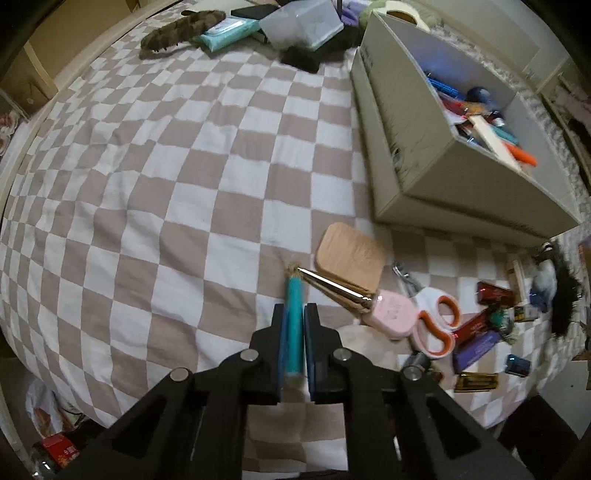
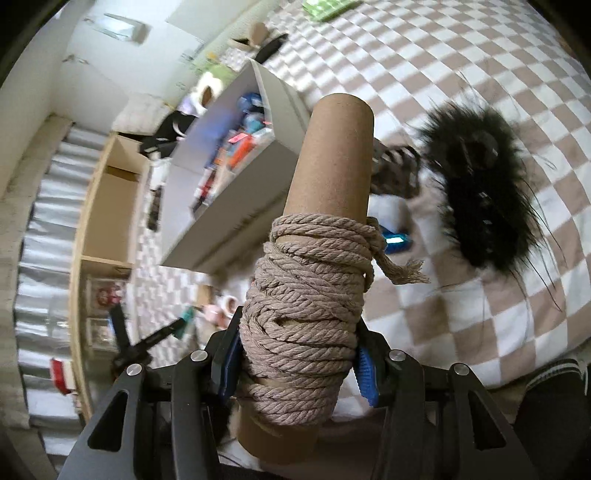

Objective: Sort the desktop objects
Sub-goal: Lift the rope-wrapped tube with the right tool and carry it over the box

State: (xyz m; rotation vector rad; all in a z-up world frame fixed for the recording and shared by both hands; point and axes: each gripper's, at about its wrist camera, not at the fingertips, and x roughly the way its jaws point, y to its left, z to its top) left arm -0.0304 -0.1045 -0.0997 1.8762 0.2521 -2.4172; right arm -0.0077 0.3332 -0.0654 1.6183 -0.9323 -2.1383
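Observation:
My left gripper (image 1: 295,314) is shut on a slim teal brush (image 1: 295,321) with a bristle tip, held just above the checkered cloth (image 1: 166,177). Right of it lie a gold cone-shaped tube (image 1: 334,290), a tan compact (image 1: 351,260), a pink case (image 1: 391,314) and orange-handled scissors (image 1: 436,325). My right gripper (image 2: 299,332) is shut on a cardboard tube wound with beige rope (image 2: 314,280), held up in the air. The white organizer box (image 1: 461,155) with pens and small items stands at the right; it also shows in the right wrist view (image 2: 236,192).
A black fluffy clip (image 2: 484,192) lies on the cloth near a small blue item (image 2: 397,242). Small packets and batteries (image 1: 480,343) lie scattered at the right. A brown furry item (image 1: 181,31), a wipes pack (image 1: 229,31) and a clear container (image 1: 303,24) sit far back.

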